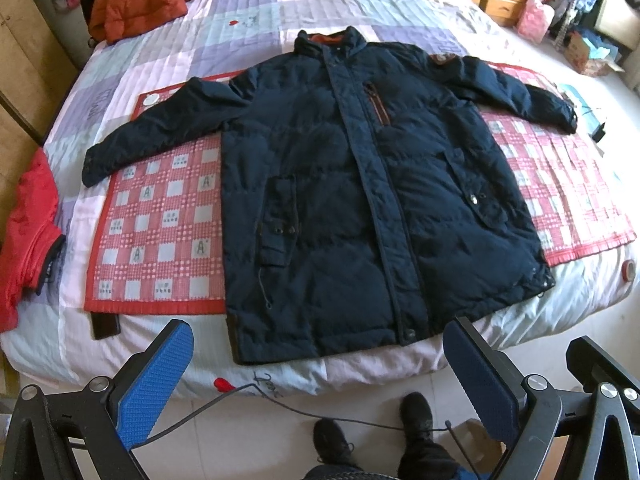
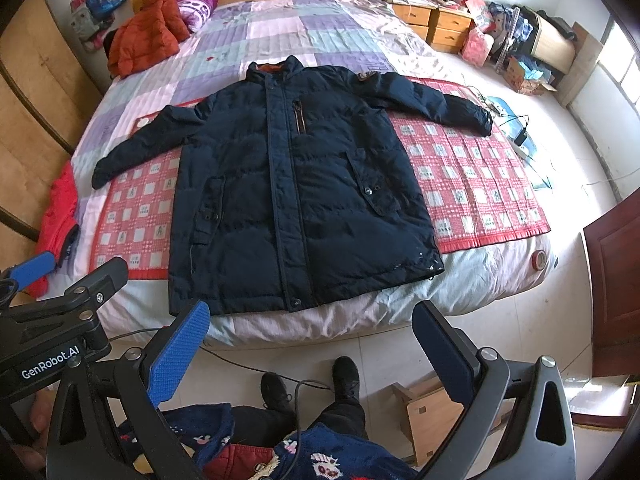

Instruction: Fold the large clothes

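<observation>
Nearest the cameras, both tools hang over the floor short of the bed's foot edge: the left tool (image 1: pixel 318 380) and the right tool (image 2: pixel 310 354) each stand wide apart and carry nothing, with the person's dark shoes (image 2: pixel 312 384) and a trailing cable (image 1: pixel 280 400) on the tiles below. Just beyond, the navy padded coat (image 1: pixel 360 184) lies front up and zipped on the bed (image 2: pixel 492 276), its hem at the foot edge and slightly overhanging it, its body across a red checked mat (image 1: pixel 160 220), both sleeves spread toward the bed's side edges and the collar pointing to the headboard. A red garment (image 1: pixel 28 232) lies at the left edge, a roll of tape (image 2: pixel 539 259) near the right foot corner, and an orange jacket (image 2: pixel 148 28) sits in the far left corner. Nothing looks folded yet. The risks appear to lie in the coat's bulk: thick, slippery padding may slide out of a shallow pinch or spring open again, a pull could drag the mat askew, and the overhanging hem might slip off. The floor cable could snag a foot.
</observation>
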`<action>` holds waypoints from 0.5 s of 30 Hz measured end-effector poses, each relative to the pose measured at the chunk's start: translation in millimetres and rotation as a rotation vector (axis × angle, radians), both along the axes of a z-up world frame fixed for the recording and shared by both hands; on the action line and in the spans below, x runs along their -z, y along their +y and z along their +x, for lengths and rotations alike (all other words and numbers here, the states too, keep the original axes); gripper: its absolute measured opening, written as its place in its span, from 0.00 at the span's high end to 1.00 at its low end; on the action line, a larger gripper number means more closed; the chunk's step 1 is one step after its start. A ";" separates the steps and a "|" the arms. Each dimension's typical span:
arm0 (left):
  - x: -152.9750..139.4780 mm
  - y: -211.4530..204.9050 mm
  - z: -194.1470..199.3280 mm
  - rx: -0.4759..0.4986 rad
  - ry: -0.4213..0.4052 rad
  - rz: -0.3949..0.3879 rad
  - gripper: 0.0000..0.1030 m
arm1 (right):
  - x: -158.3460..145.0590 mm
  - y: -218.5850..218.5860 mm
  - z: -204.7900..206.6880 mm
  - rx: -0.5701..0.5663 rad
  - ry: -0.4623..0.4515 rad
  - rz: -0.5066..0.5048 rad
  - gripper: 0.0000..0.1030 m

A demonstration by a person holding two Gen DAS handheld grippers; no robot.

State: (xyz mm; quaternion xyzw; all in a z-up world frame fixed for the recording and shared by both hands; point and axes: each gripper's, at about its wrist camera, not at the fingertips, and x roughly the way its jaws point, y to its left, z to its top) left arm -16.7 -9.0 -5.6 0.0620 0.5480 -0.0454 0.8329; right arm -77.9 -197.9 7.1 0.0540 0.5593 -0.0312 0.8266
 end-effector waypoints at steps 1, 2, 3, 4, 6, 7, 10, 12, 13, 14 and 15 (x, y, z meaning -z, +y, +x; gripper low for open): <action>-0.8 1.6 1.2 0.001 0.000 0.000 0.00 | 0.4 0.8 1.0 -0.001 -0.001 0.000 0.00; -1.3 2.9 1.9 0.001 0.001 0.000 0.00 | 0.9 1.4 2.0 0.000 0.001 0.000 0.00; -2.1 2.0 1.4 0.002 0.001 0.001 0.00 | 1.3 2.0 3.0 0.000 0.001 0.000 0.00; -1.8 1.3 0.4 0.002 0.001 0.001 0.00 | 1.8 2.7 4.0 0.000 0.001 0.000 0.00; -1.1 0.8 -0.3 0.002 0.001 0.000 0.00 | 3.0 4.0 6.0 0.001 0.001 -0.001 0.00; -0.8 0.7 -0.2 0.003 0.003 0.000 0.00 | 3.6 4.7 6.9 0.001 0.001 0.000 0.00; -1.7 -2.4 -1.6 0.004 0.006 -0.001 0.00 | 0.6 9.2 5.6 0.005 0.006 -0.001 0.00; -0.5 -3.9 -2.5 0.005 0.009 0.000 0.00 | 3.9 12.1 5.8 0.007 0.010 0.000 0.00; 0.8 -4.9 -1.2 0.007 0.011 0.001 0.00 | 4.9 13.2 6.2 0.007 0.013 -0.001 0.00; 2.0 -6.7 -2.0 0.009 0.014 0.002 0.00 | 11.9 17.5 10.9 0.007 0.020 0.000 0.00; 3.2 -6.9 -2.6 0.011 0.020 0.002 0.00 | 15.2 17.9 14.0 0.010 0.025 0.000 0.00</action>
